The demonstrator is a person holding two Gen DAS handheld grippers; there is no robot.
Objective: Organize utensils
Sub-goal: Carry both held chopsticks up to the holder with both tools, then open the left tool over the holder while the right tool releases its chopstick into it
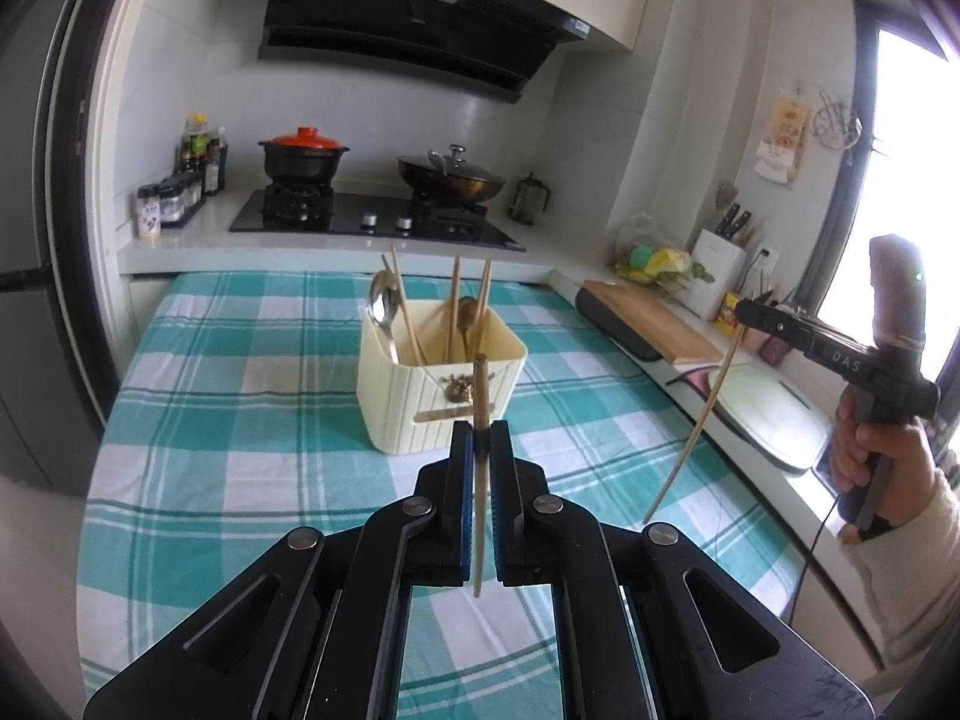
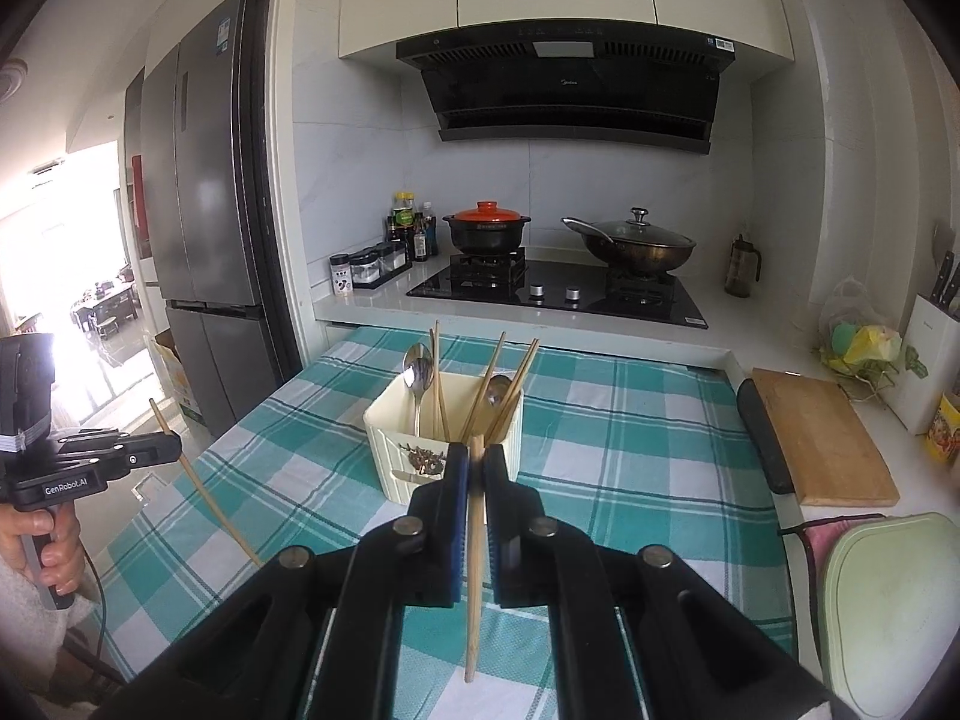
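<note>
1. Between the blue pads of the left gripper one wooden chopstick is pinched near its upper end, held almost upright, its lower end hanging free above the checked tablecloth.
2. Likewise, the right gripper is pressed together on a second chopstick, also near-vertical.
3. Just ahead of both grippers stands the cream utensil holder, already loaded with chopsticks, a metal spoon and a darker spoon.
4. For a clean drop — judged from the layout — each chopstick should be raised until its lower tip clears the rim, carried over the chopstick side, lowered inside, and only then released; one gripper at a time would avoid a clash.
5. A slanted stick may catch on those already leaning in the holder.
6. Whether the holder is divided into compartments cannot be told — its interior is hidden.
7. Both chopsticks are partly masked by the fingers, and the decoration on the holder's front is too small to identify.
</note>
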